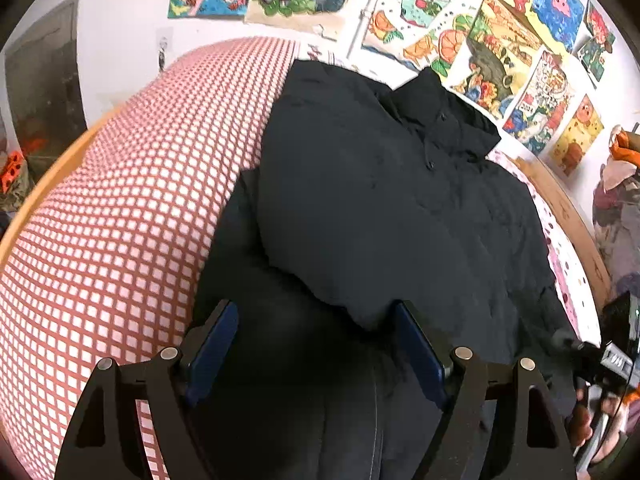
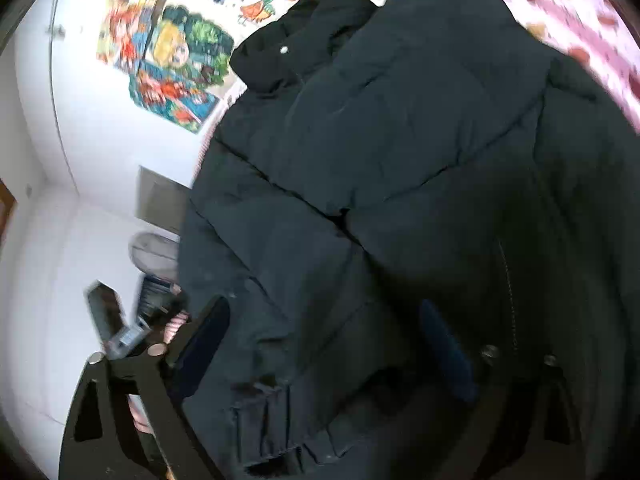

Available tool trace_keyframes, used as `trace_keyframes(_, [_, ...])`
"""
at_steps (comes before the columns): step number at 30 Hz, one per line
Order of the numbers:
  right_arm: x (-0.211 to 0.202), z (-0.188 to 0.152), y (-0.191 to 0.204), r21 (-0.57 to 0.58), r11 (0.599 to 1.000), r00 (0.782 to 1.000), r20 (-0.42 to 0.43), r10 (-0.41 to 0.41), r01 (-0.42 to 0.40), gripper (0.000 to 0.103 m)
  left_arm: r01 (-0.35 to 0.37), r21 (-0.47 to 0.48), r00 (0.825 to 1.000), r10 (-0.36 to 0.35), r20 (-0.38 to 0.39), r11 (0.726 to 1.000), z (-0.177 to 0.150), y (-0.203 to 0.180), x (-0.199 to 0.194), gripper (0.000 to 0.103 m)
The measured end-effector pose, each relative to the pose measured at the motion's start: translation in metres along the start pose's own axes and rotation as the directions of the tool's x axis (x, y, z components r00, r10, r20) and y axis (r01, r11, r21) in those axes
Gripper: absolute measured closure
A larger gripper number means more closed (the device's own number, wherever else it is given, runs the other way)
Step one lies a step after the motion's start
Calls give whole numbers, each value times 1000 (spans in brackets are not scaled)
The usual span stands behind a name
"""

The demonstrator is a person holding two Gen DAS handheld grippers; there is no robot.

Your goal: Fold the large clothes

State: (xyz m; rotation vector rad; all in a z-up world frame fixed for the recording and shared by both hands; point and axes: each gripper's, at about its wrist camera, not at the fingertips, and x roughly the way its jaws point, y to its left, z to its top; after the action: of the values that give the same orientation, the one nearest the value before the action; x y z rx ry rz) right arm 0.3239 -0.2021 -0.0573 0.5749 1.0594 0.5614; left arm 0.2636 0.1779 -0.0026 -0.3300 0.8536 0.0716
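Note:
A black puffer jacket (image 1: 380, 200) lies spread on the bed, collar (image 1: 440, 116) toward the wall and one sleeve folded over its front. My left gripper (image 1: 316, 354) hovers over the jacket's lower part, near its left edge. Its blue pads (image 1: 212, 352) stand wide apart and hold nothing. In the right wrist view, which is blurred, the jacket (image 2: 400, 140) fills most of the picture. My right gripper (image 2: 324, 348) is low over it, with puffy fabric near a sleeve cuff (image 2: 260, 420) between its spread fingers. I see no firm pinch.
A red-and-white checked cover (image 1: 120, 200) lies left of the jacket and a dotted pink sheet (image 1: 560, 256) to its right. The bed has a wooden frame (image 1: 568, 208). Colourful posters (image 1: 480, 40) cover the wall behind. A hand with the other device (image 1: 612, 352) shows at the right edge.

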Motion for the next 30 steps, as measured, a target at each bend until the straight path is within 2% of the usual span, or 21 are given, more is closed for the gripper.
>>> trace_keyframes(2, [3, -1, 8, -38, 998, 999, -6, -46, 46, 62, -14, 7, 1000, 14, 25, 1000, 1, -2, -4, 24])
trace_keyframes(3, [4, -2, 10, -44, 997, 998, -6, -59, 59, 71, -16, 13, 999, 16, 36, 1000, 2, -3, -4, 24])
trace_keyframes(4, [2, -2, 11, -46, 995, 996, 7, -85, 85, 86, -19, 19, 999, 18, 47, 1000, 3, -5, -6, 24])
trace_keyframes(7, [-2, 4, 13, -53, 994, 995, 38, -97, 99, 93, -29, 49, 997, 25, 67, 998, 8, -14, -5, 24])
trace_keyframes(9, [-11, 12, 19, -92, 986, 988, 83, -131, 138, 94, -25, 79, 997, 19, 68, 997, 13, -22, -2, 24])
trace_keyframes(12, [-30, 29, 33, -161, 965, 964, 203, -173, 207, 95, -43, 133, 995, 30, 99, 990, 26, -37, 2, 24])
trace_keyframes(16, [-59, 60, 50, -233, 923, 910, 357, -211, 306, 95, -89, 200, 989, 62, 138, 976, 38, -56, 12, 24])
trace_keyframes(20, [-66, 82, 60, -305, 852, 852, 453, -263, 425, 95, -126, 237, 987, 98, 128, 963, 45, -72, 31, 24])
trace_keyframes(22, [-62, 85, 65, -334, 807, 821, 490, -293, 487, 95, -121, 229, 990, 103, 92, 966, 47, -76, 45, 24])
trace_keyframes(26, [-64, 86, 63, -364, 740, 784, 516, -345, 565, 95, -111, 188, 994, 111, 10, 976, 47, -74, 73, 24])
trace_keyframes(28, [-52, 92, 61, -364, 697, 754, 525, -393, 617, 95, -118, 174, 992, 122, -16, 978, 47, -72, 83, 23])
trace_keyframes(30, [-46, 95, 52, -357, 681, 744, 511, -431, 640, 94, -126, 162, 991, 132, -28, 979, 45, -70, 88, 19])
